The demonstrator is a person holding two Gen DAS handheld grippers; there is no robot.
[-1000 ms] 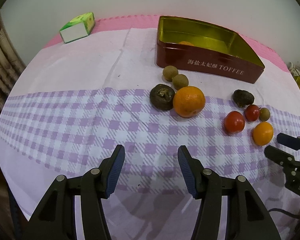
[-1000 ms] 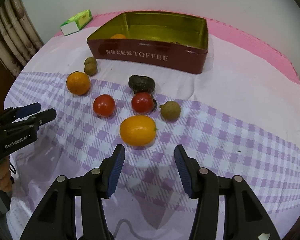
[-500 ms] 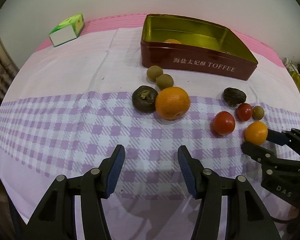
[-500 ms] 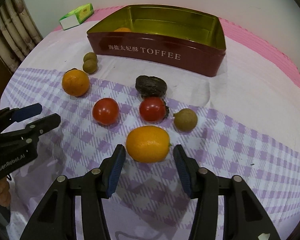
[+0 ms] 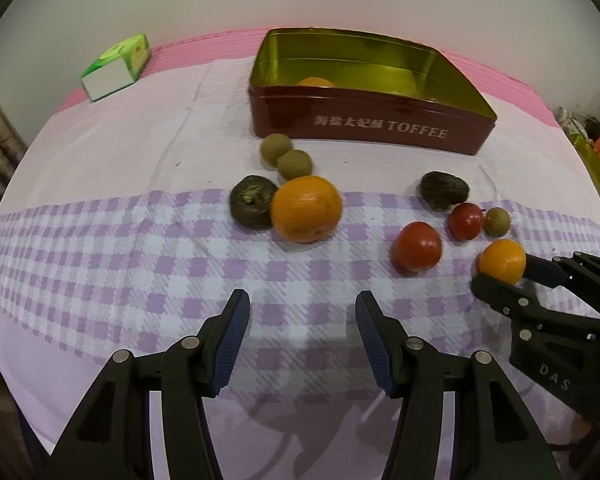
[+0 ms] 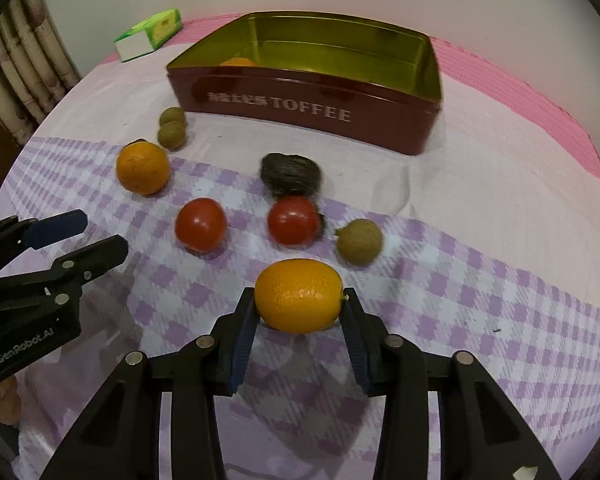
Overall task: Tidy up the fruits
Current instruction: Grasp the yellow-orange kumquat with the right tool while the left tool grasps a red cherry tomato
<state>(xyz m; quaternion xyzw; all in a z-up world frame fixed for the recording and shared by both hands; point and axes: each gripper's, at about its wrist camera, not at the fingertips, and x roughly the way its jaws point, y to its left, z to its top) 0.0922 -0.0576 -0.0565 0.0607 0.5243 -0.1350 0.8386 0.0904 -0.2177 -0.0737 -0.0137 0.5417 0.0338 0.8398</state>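
Between the right jaws: the small oval orange (image 6: 299, 295) has just been closed on, with the right gripper (image 6: 298, 320) narrowed until both pads sit against its ends. A second ago the fruit was lying clear ahead of wider jaws.
Still on the cloth: yep, it looks unlifted, resting on the checked tablecloth (image 6: 480, 300).
Left gripper (image 5: 302, 338): held moderately open over bare cloth, nothing between the jaws.
Nearby fruit: two tomatoes (image 6: 201, 223) and a brown longan (image 6: 358, 241) are left just beyond the grip.
Toffee tin (image 6: 312, 104): well behind, with one orange fruit already inside.
What it means: grab looks done, so a lift toward the tin is probably next.
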